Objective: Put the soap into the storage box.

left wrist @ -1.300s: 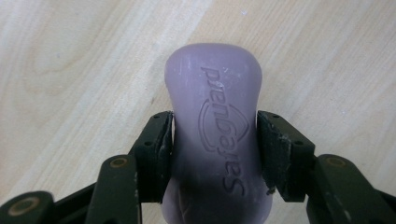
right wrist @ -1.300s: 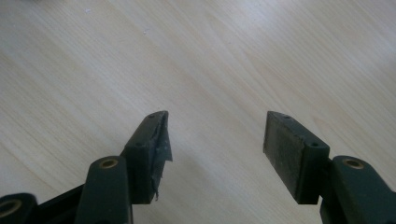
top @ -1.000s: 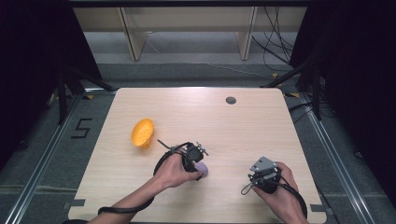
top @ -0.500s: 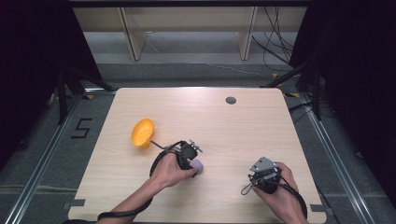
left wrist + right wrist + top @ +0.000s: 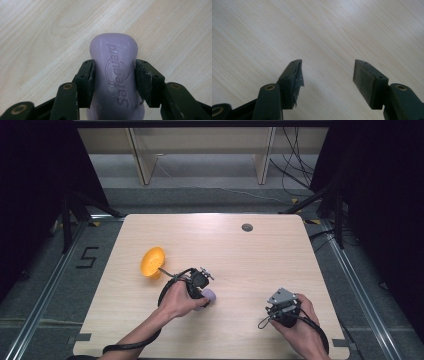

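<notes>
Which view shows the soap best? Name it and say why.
The left gripper view: the purple soap sits close up, its embossed lettering readable, pinched between the left tool. The high view shows a small purple bit beside the left hand.

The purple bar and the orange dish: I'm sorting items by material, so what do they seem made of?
The purple bar looks like soap: matte, waxy, with a brand name pressed in. The orange dish seems smooth plastic, though too small to tell for sure.
</notes>
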A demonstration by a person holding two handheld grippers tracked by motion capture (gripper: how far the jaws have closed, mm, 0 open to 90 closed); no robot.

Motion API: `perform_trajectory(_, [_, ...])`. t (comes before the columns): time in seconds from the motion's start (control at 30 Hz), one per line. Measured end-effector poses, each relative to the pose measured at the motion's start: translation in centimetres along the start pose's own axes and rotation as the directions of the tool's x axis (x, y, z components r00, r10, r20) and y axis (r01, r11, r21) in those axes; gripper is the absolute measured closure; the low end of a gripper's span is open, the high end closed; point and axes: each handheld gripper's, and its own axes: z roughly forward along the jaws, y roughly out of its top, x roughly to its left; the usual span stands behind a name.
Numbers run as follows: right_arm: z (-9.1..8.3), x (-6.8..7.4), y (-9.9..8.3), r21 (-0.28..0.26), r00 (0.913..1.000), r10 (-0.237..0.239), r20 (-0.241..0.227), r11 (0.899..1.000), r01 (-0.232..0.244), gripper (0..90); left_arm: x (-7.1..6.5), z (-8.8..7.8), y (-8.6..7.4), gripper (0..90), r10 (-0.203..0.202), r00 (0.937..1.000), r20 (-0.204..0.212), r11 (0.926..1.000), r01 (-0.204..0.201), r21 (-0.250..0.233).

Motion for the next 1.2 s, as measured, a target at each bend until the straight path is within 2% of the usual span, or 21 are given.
perform_trajectory(0.07, [0.0, 0.0, 0.0, 0.0, 1.0, -0.001, 0.0, 1.0, 0.001, 41.0, 0.2, -0.1, 0.0, 50.7, 0.002, 1.0, 0.004, 0.9999, -0.002, -0.013])
perform_trajectory(0.13, [0.0, 0.0, 0.0, -0.002, 1.0, 0.007, 0.0, 1.0, -0.007, 41.0, 0.3, -0.3, 0.0, 50.7, -0.02, 0.9998, 0.005, 0.9991, 0.02, -0.036])
perform_trajectory(0.17, [0.0, 0.0, 0.0, -0.005, 1.0, -0.005, 0.0, 1.0, 0.005, 41.0, 0.3, -0.3, 0.0, 50.7, -0.038, 0.9992, 0.007, 0.9977, 0.039, -0.055])
perform_trajectory(0.2, [0.0, 0.0, 0.0, -0.005, 1.0, -0.006, 0.001, 1.0, 0.006, 41.0, 0.4, -0.4, 0.0, 50.7, -0.037, 0.9993, 0.007, 0.9975, 0.037, -0.061])
perform_trajectory(0.23, [0.0, 0.0, 0.0, -0.005, 1.0, -0.006, 0.0, 1.0, 0.006, 41.0, 0.4, -0.5, 0.0, 50.7, -0.056, 0.9983, 0.014, 0.9961, 0.057, -0.068])
perform_trajectory(0.33, [0.0, 0.0, 0.0, -0.006, 1.0, 0.0, 0.003, 1.0, 0.0, 41.0, 0.9, -1.0, 0.0, 50.7, -0.059, 0.9982, 0.008, 0.9942, 0.06, -0.089])
perform_trajectory(0.53, [0.0, 0.0, 0.0, -0.006, 1.0, -0.007, 0.001, 1.0, 0.007, 41.0, 1.7, -2.0, -0.2, 50.7, -0.107, 0.9942, -0.004, 0.9832, 0.105, -0.149])
perform_trajectory(0.8, [0.0, 0.0, 0.0, -0.007, 1.0, -0.006, 0.005, 1.0, 0.006, 41.1, 2.9, -3.2, -0.5, 50.7, -0.13, 0.9913, -0.021, 0.9738, 0.124, -0.191])
perform_trajectory(0.97, [-0.1, 0.2, 0.0, 0.0, 0.9998, 0.017, 0.003, 1.0, -0.017, 41.1, 3.9, -4.1, -0.7, 50.7, -0.162, 0.9863, -0.032, 0.9628, 0.151, -0.224])
perform_trajectory(1.07, [-0.1, 0.0, 0.0, -0.002, 1.0, 0.002, 0.007, 1.0, -0.002, 41.1, 4.5, -4.6, -0.8, 50.7, -0.175, 0.9835, -0.046, 0.9597, 0.16, -0.231])
perform_trajectory(1.2, [-0.1, 0.2, 0.0, -0.003, 0.9999, 0.011, 0.008, 1.0, -0.011, 41.1, 5.3, -5.2, -1.0, 50.7, -0.199, 0.9785, -0.055, 0.95, 0.179, -0.256])
